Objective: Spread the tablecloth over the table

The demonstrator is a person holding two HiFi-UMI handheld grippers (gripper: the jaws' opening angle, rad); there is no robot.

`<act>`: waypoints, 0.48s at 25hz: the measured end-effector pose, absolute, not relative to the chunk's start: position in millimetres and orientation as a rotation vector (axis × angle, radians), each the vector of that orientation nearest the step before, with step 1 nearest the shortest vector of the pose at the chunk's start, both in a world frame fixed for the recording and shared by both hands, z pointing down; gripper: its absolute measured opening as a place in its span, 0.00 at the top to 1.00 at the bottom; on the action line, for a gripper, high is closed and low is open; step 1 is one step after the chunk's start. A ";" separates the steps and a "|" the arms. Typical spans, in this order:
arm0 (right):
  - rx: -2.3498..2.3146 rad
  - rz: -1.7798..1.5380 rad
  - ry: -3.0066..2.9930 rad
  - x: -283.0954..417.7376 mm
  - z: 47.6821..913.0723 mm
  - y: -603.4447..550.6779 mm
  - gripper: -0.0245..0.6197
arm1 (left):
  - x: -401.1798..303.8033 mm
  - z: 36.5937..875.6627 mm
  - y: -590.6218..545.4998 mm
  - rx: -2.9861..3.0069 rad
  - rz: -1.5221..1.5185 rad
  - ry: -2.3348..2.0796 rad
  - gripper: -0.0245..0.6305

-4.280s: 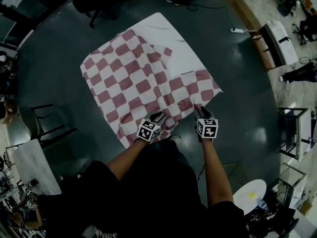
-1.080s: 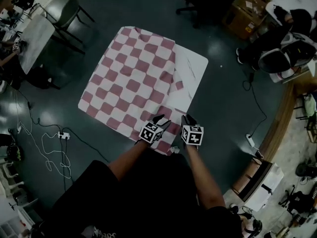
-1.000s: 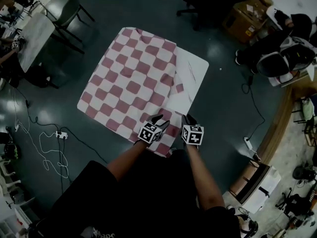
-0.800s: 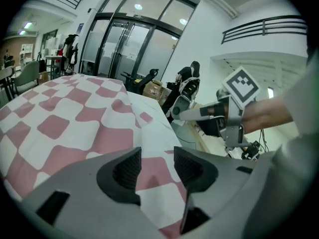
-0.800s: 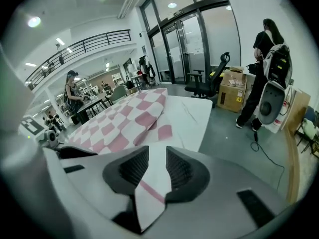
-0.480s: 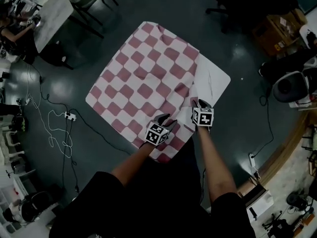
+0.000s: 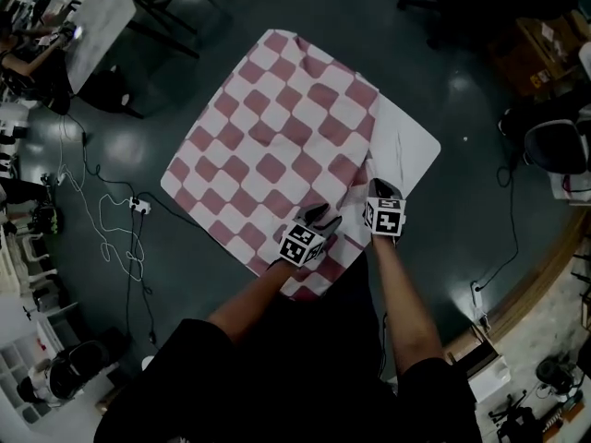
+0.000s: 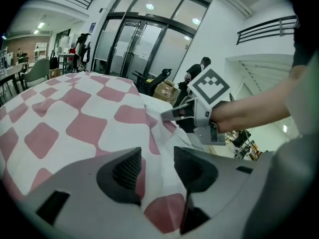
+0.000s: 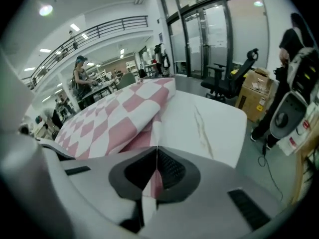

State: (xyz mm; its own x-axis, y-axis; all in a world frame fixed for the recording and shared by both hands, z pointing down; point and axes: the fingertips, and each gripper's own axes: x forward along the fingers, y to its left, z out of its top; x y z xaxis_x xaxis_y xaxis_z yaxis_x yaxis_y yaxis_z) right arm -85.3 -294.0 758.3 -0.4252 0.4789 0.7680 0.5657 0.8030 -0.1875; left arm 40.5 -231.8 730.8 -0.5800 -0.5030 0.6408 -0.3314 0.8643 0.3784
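A dark, glossy floor (image 7: 443, 81) reflects spots of ceiling light. White cables (image 7: 129, 284) and a power strip (image 7: 140, 207) trail across it on the left, near a white-topped table (image 7: 102, 12). Tall glass doors (image 8: 129, 49) line one wall. A black office chair (image 9: 229, 78) and a cardboard box (image 9: 254, 101) stand before them, and a railed balcony (image 9: 109, 26) runs overhead.

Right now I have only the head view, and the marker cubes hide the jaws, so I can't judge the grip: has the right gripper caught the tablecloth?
Observer: Yes. The right gripper has just closed its jaws on a thin fold of the tablecloth.
Operator: And the left?
Observer: The left gripper stands open: a ridge of cloth runs through the gap, but the jaws do not pinch it.
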 end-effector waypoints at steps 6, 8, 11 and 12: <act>-0.526 0.021 -2.185 -51.6 739.9 -384.1 0.94 | 38.7 733.8 -236.7 0.660 -0.240 -2.221 0.66; -0.454 0.043 -2.189 -38.3 743.9 -414.0 0.94 | 41.6 734.2 -240.6 0.679 -0.225 -2.207 0.66; -0.371 0.058 -2.198 -33.0 744.4 -451.8 0.94 | 45.3 735.4 -246.7 0.706 -0.203 -2.195 0.66; -0.353 0.063 -2.202 -32.7 741.6 -461.4 0.94 | 46.7 735.7 -247.8 0.709 -0.198 -2.190 0.66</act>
State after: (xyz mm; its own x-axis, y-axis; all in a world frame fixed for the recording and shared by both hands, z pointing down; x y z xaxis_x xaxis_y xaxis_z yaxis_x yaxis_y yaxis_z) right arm -32.7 -461.4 741.6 -0.5730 0.2739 0.7725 0.2296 0.9584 -0.1695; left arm 46.7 -247.8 735.7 -0.5163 -0.5505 0.6560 -0.4240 0.8299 0.3627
